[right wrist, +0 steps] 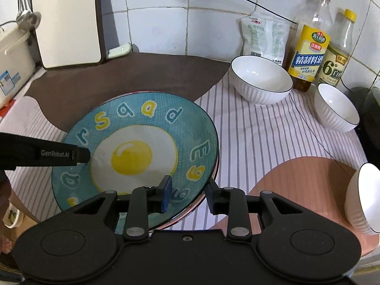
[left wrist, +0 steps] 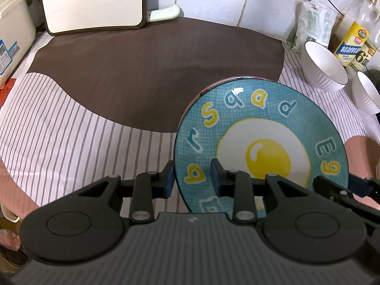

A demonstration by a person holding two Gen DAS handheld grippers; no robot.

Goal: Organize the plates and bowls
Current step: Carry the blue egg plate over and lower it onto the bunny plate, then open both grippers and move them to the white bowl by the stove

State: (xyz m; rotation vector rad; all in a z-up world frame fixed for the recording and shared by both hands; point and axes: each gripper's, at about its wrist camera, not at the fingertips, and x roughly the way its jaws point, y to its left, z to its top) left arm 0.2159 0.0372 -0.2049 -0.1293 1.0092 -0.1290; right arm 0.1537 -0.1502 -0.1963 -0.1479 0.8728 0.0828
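So I was maybe halfway through this one, judging by the layout. The blue egg plate (right wrist: pixel 135 152) was sitting on top of another plate with a pinkish rim (right wrist: pixel 215 171) peeking out underneath, so the plate stack looked about done, parked where the brown mat (left wrist: pixel 142 76) meets the striped cloth (right wrist: pixel 273 137) on the worktop. The bowls were the unfinished part: three white ribbed bowls were scattered apart, the big bowl (right wrist: pixel 261 80) near the bottles, a second bowl (right wrist: pixel 337 106) further right, and a third bowl (right wrist: pixel 363 199) at the edge of the pink mat (right wrist: pixel 308 185), tipped up on its side as far as I could tell. My left claw (left wrist: pixel 190 178) had its pads either side of the plate's left rim, one outside and one on the painted face, and my right claw (right wrist: pixel 187 192) straddled the right rim the same way. I honestly couldn't tell whether either was pinching or just loosely around the rim. The plate's round, so no real long axis; it was face up, far edge a bit higher in the left view, lettering reading from my side with the "Egg" on the right.
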